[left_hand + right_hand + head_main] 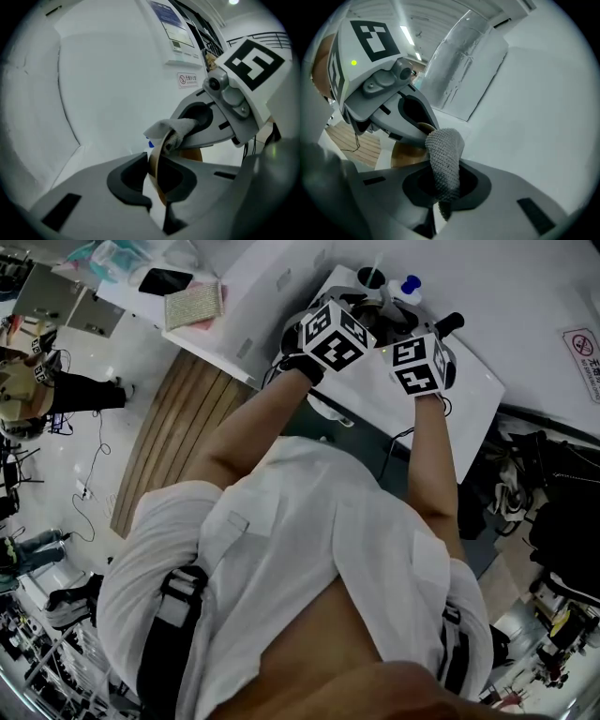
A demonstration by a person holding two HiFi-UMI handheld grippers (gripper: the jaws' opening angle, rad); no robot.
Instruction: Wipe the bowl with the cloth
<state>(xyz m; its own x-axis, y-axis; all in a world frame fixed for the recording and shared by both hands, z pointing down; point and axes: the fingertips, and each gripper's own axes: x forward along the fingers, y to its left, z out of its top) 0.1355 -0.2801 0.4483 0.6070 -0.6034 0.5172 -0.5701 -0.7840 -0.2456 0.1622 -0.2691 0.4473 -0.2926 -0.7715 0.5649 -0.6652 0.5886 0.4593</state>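
In the left gripper view, my left gripper [157,185] is shut on the rim of a brown wooden bowl [159,164], which stands edge-on between the jaws. Facing it, my right gripper [199,129] presses a grey knitted cloth [171,129] over the bowl's upper rim. The right gripper view has my right gripper [443,187] shut on that cloth [443,159], which touches the bowl [407,154] held by the left gripper [410,117]. In the head view both grippers, left [336,334] and right [420,364], meet above a white table [473,390]; the bowl is hidden behind them.
A blue-capped bottle [410,285] and a cup with a straw [372,277] stand at the table's far edge. A textured pad [194,304] lies on another white surface to the left. A wooden floor strip [178,427] runs below it. A person [37,381] stands far left.
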